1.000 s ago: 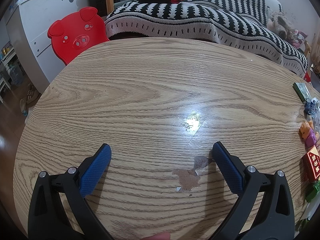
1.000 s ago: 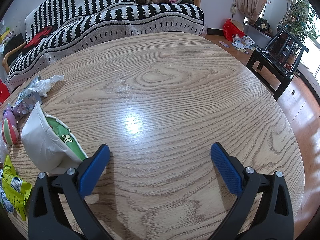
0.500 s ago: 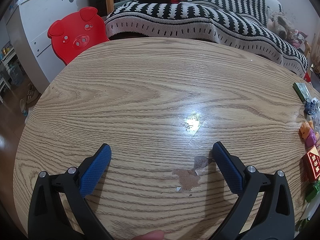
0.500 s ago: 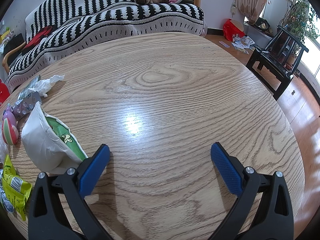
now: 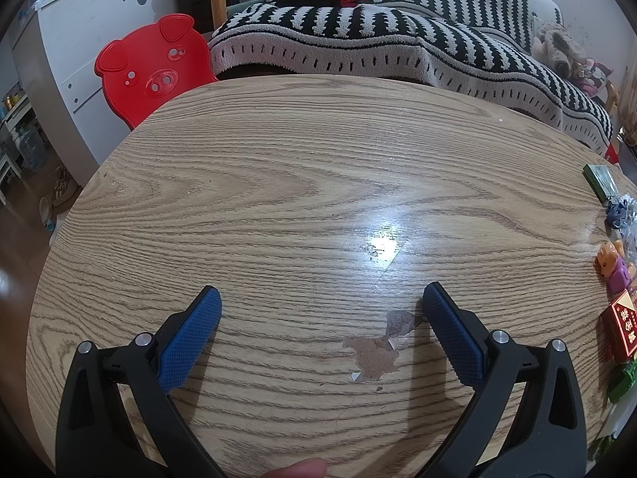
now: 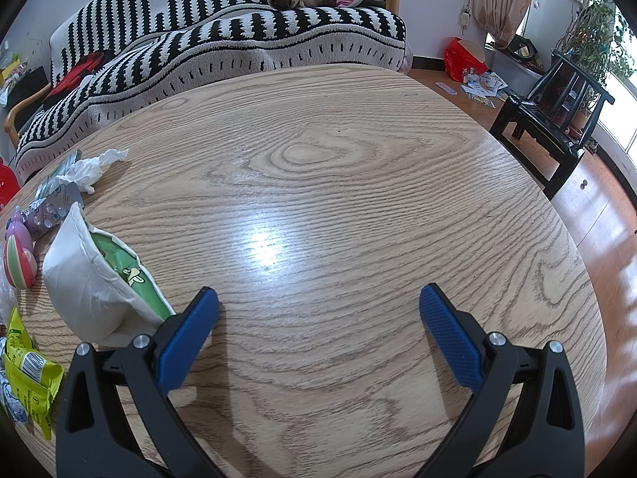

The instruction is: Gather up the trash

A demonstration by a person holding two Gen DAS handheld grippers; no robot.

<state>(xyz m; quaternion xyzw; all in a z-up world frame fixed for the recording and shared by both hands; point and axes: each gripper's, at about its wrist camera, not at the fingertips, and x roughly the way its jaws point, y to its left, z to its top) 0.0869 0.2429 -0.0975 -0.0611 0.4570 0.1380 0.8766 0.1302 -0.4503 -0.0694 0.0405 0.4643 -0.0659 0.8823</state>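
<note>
Both tools, left [image 5: 320,300] and right [image 6: 318,300], gape empty; swing right tool left, pinch white paper bowl [image 6: 85,279] rim.

Blue fingers [image 5: 191,334]; red pig chair [image 5: 153,69]; black-white striped sofa cover [image 6: 239,40].

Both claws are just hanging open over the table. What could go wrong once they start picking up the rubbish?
The white paper bowl lies tipped beside the right gripper; a squeeze might crush it or spill whatever is inside. The striped toy ball and the bear figure sit among the wrappers and could be grabbed as trash. The left gripper has only bare table ahead.
</note>
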